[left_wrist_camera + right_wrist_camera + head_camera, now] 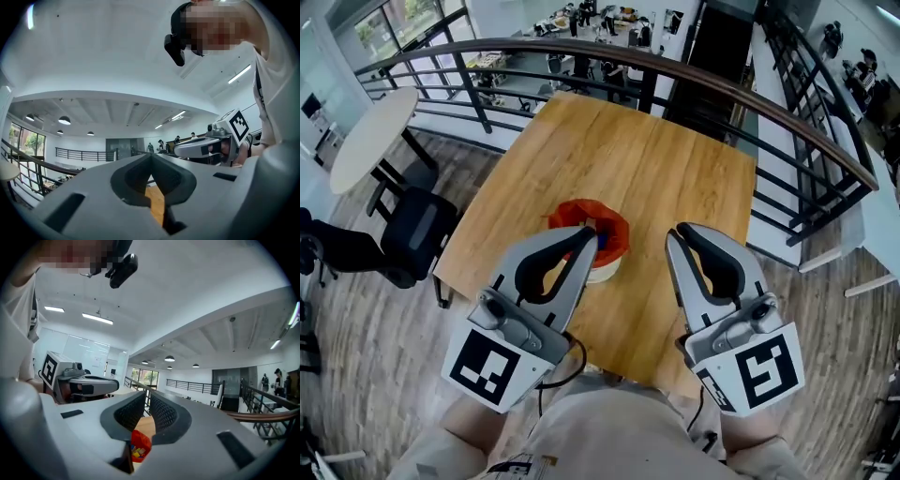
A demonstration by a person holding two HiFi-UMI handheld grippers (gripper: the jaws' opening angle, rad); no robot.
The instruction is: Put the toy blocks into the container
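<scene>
Both left tongs (592, 233) and right tongs (679, 233) closed, empty.

The right gripper's (147, 397) jaws are seen drawn close together at the tips, with nothing held between them. Below the gap, a red container (140, 442) of coloured toy blocks (136, 453) is seen on the wooden surface (146, 426). The left gripper (112, 385) is seen at the left.

Mezzanine surroundings, seen from above.
Square wooden tabletop (656, 178) near a curved dark railing (694, 75). Round white table (367, 139) and black office chair (417, 230) at left, on plank floor (356, 375). Dome ceiling lamps (169, 358) lit.
</scene>
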